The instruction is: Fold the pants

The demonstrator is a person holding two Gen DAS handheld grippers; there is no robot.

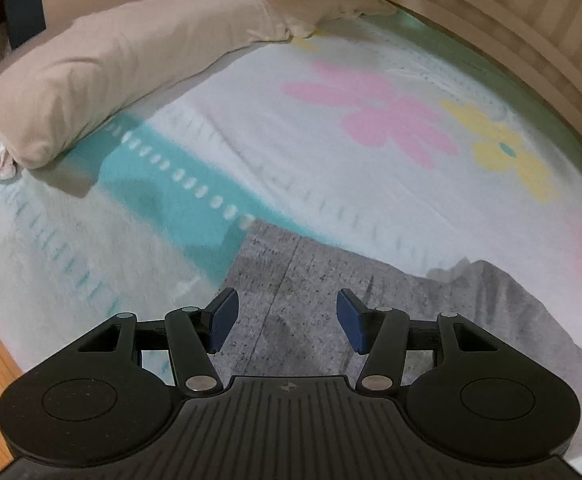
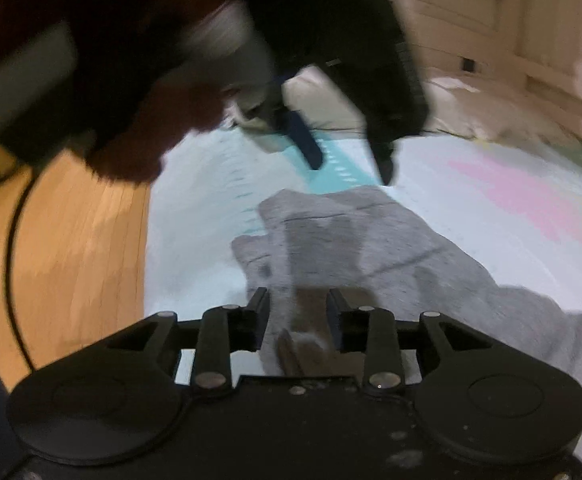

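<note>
Nearest the lens, the left gripper hangs spread above the grey heathered cotton pants on the floral bed sheet, while rightward the right gripper, half-spread, straddles their bunched fabric.

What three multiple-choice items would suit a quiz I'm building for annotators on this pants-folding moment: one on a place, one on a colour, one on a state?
1. Where do the pants lie?
A. on the wooden floor
B. on the flowered sheet
C. on the pillow

2. What colour are the pants?
A. grey
B. pink
C. teal

3. How do the left tongs stand?
A. shut on the pillow
B. open above the pants
C. shut on the pants

Answers: 1 B, grey cloth is spread over the sheet; 2 A, both views show heathered grey; 3 B, pants fabric shows through a wide gap between the blue pads.
</note>
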